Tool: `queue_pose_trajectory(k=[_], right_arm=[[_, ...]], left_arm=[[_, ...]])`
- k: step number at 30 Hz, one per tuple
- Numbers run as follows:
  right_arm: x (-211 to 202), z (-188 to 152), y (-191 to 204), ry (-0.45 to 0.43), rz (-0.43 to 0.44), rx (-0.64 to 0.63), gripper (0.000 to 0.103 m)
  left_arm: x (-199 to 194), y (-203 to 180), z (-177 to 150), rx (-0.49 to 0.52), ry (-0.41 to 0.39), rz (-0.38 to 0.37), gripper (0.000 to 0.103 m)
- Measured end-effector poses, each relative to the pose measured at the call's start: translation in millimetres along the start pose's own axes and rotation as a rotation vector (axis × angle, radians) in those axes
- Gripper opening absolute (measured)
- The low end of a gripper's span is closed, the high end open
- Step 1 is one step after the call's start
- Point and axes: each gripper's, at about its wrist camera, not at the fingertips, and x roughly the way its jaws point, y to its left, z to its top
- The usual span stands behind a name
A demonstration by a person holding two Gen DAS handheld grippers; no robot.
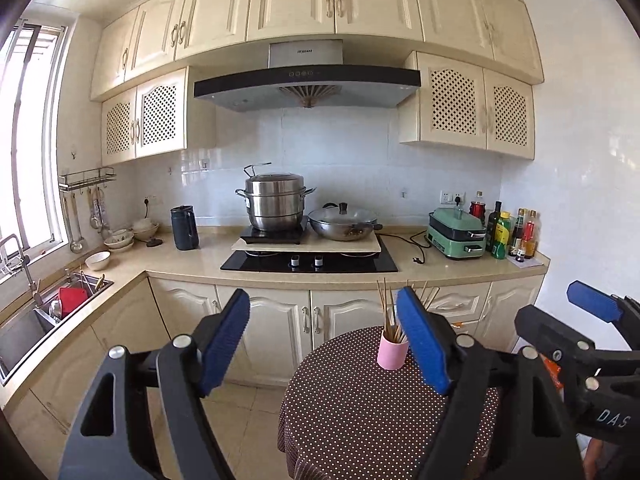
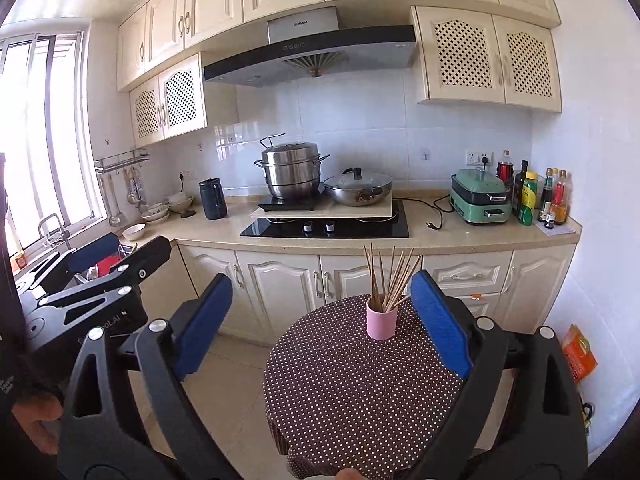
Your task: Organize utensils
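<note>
A small pink cylindrical cup [image 2: 381, 322] stands upright near the far edge of a round table draped in a brown white-dotted cloth [image 2: 352, 400], just right of centre in the right wrist view, with a fan of thin wooden chopsticks [image 2: 390, 276] splaying out of its mouth. The left gripper [image 1: 324, 340] and the right gripper [image 2: 322, 320] both hover well back from the cup with blue-padded jaws spread wide and nothing between them. The table looks clear apart from the cup, so the sorting seems finished or nearly so. If anything remains, approach level and slow, keep the pads off the leaning sticks, and avoid nudging the light cup, which would likely tip easily.
</note>
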Motion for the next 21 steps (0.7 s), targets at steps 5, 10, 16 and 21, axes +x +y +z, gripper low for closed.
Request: queue_pose_trajectory(k=[5,10,16,21], right_arm=[[-28.1,-1.2,19.2,-0.019,0.003,-0.019,0.091],[-48.0,-3.4,31.8,-0.027,0.012,-0.030,0.091],[-66.1,-6.0,41.3,-0.041,0.022,-0.037,0.092],[-72.4,-8.4,44.3,-0.042,0.025,-0.034,0.092]], left_arm=[[-29.1,8.9,-0.1,-0.003,-0.018,-0.013,0.075],[-58.9,16.0,3.2,-0.001,-0.047,-0.003,0.075],[-80.1,21.0,5.6,-0.003,-0.074,0.009,0.075],[-87.5,20.6,5.0,0.005,-0.085,0.011,0.075]])
